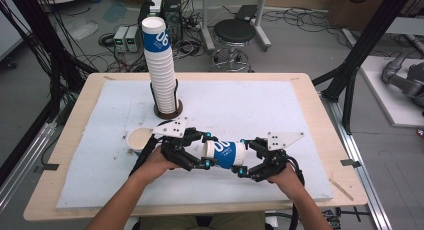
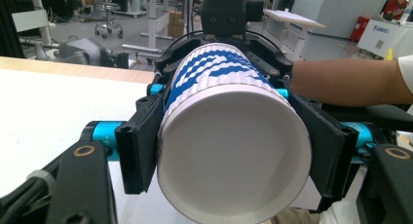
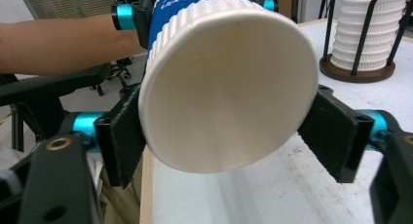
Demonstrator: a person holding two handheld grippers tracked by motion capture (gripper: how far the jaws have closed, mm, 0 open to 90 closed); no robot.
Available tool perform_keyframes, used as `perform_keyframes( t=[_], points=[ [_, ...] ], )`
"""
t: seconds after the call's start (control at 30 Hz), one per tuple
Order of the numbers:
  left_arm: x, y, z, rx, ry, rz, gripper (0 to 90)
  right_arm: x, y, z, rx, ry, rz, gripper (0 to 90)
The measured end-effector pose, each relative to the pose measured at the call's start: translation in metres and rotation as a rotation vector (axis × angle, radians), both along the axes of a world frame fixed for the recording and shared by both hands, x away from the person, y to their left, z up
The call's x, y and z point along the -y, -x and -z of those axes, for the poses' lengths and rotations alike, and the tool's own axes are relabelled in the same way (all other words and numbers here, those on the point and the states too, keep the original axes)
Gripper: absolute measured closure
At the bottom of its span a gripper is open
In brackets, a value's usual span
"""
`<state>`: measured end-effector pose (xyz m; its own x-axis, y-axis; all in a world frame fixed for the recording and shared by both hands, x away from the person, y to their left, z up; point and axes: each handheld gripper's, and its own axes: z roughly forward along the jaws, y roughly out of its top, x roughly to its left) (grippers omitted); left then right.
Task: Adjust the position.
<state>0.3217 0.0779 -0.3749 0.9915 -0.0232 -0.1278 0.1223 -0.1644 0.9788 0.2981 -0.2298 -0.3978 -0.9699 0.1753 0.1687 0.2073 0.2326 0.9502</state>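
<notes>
The wooden bench [image 1: 320, 120] wears a pale felt-like mat [image 1: 250, 105], its near edge cut off by forearms. At the far middle, a tall ribbed stack of cups [image 1: 160, 65] stands in a black wire holder (top cup reads "06"). Near centre, a blue-and-white ribbed paper cup [image 1: 225, 154] lies level above the mat. The left hand-held gripper [image 1: 197, 151] clamps one end; the right hand-held gripper [image 1: 246, 157] straddles the other, whether its pads touch is unclear.
</notes>
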Motion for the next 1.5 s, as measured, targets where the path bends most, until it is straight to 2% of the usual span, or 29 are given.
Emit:
perform_keyframes(
  t=[0.1, 0.2, 0.37, 0.5, 0.67, 0.8, 0.9, 1.0, 1.23, 1.3, 1.5],
  points=[
    [-0.001, 0.001, 0.002, 0.012, 0.000, 0.000, 32.0, 0.000, 0.000, -0.001, 0.015, 0.007, -0.003, 28.1],
    [-0.001, 0.002, 0.003, 0.028, -0.019, -0.006, 32.1, 0.000, 0.001, -0.002, 0.021, 0.025, -0.004, 30.5],
    [-0.001, 0.005, 0.004, 0.028, -0.033, -0.022, 31.1, 0.002, 0.000, -0.003, 0.036, 0.028, -0.011, 33.2],
    [0.001, 0.007, 0.004, 0.009, -0.072, -0.068, 20.9, 0.002, 0.001, -0.004, 0.037, 0.027, -0.016, 34.4],
    [0.002, 0.009, 0.004, 0.002, -0.102, -0.099, 16.5, 0.004, 0.000, -0.005, 0.037, 0.031, -0.018, 34.3],
    [-0.005, 0.008, 0.000, 0.016, -0.125, -0.124, 16.2, 0.007, 0.000, -0.008, 0.043, 0.056, -0.004, 34.3],
    [-0.009, 0.009, -0.007, 0.054, -0.166, -0.159, 16.2, 0.011, 0.000, -0.011, 0.046, 0.069, 0.009, 34.4],
    [-0.011, 0.011, -0.015, 0.080, -0.191, -0.159, 16.2, 0.013, -0.002, -0.012, 0.049, 0.096, 0.019, 34.3],
    [-0.010, 0.010, -0.026, 0.087, -0.218, -0.148, 16.3, 0.010, -0.003, -0.017, 0.063, 0.151, 0.016, 34.3],
    [-0.009, 0.009, -0.028, 0.092, -0.236, -0.141, 16.3, 0.009, -0.003, -0.022, 0.075, 0.193, 0.018, 34.3],
    [-0.003, 0.008, -0.036, 0.115, -0.287, -0.112, 16.3, 0.005, -0.006, -0.036, 0.097, 0.274, 0.012, 34.2]
  ],
)
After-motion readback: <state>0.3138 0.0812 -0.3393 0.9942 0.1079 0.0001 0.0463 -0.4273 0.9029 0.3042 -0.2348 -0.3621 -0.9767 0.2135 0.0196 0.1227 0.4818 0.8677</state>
